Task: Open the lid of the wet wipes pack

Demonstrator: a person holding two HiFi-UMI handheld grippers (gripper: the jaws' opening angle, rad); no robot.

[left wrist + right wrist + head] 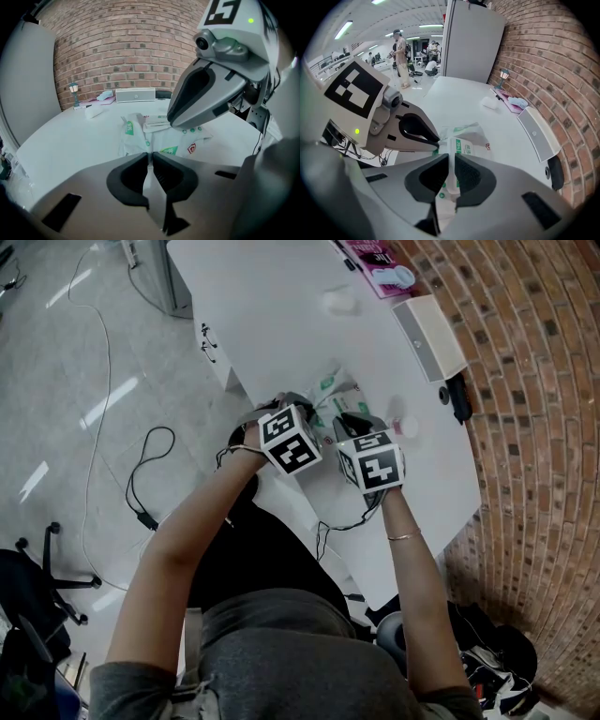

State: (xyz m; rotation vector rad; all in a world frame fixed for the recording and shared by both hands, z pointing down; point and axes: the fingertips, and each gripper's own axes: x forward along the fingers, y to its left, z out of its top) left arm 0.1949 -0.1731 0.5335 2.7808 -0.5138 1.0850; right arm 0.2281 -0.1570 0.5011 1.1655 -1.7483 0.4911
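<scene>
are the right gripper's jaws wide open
No, the right gripper is closed on the wet wipes pack between its jaws.

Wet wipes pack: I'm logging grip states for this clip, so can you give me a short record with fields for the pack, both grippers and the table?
pack: wet wipes pack, white with green print, lying on the white table
left gripper: left gripper, jaws closed on a thin edge of the pack
right gripper: right gripper, jaws closed on the pack's film
lid: cannot tell whether it is lifted
also on table: white box beside the brick wall
</scene>
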